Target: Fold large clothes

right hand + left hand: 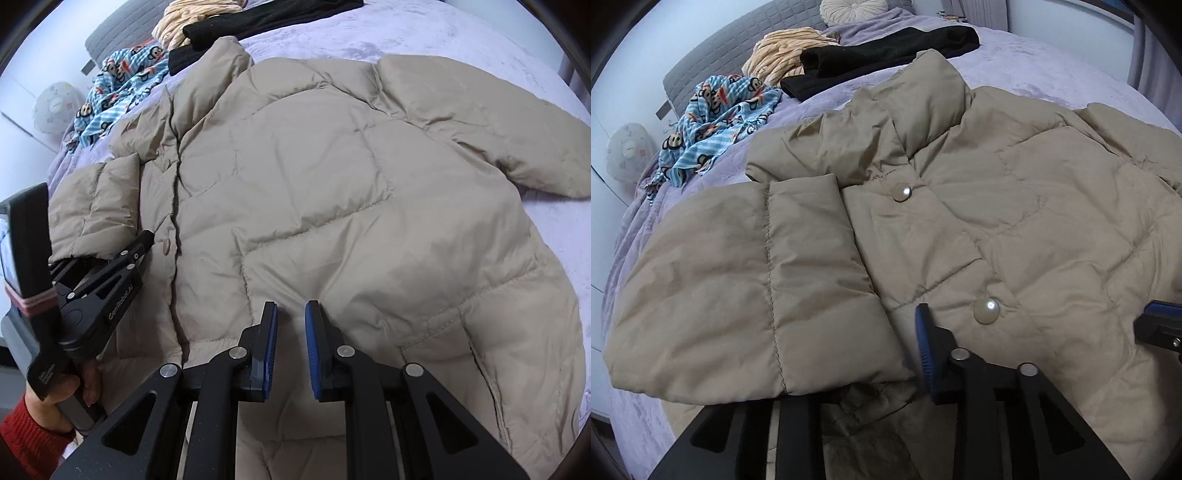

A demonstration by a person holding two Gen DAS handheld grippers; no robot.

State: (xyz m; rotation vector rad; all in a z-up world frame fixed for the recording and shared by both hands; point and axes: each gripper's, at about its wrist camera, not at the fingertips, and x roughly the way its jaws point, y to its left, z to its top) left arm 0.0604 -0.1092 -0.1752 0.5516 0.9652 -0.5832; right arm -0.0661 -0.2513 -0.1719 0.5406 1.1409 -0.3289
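The lilac bedspread [1052, 70] fills everything under me, and my beige padded jacket [1015, 221] lies spread flat on it, front side up, collar [923, 92] pointing toward the headboard; one sleeve [746, 295] is folded in over the front, the other sleeve [498, 140] is stretched out to the side on the cover; beyond the collar lie a black garment [886, 51], a striped yellow cloth [783, 48] and a blue cartoon-print cloth [720, 122], all apart from the jacket except the black one, just beside the collar; my left gripper [1038, 317] hangs over the front by the lower pearl button [986, 311], jaws wide apart and empty; my right gripper [291, 343] hovers above the hem, jaws nearly together with a narrow gap, nothing between them; my left hand [70, 391], in a red sleeve [26, 439], grips its handle.
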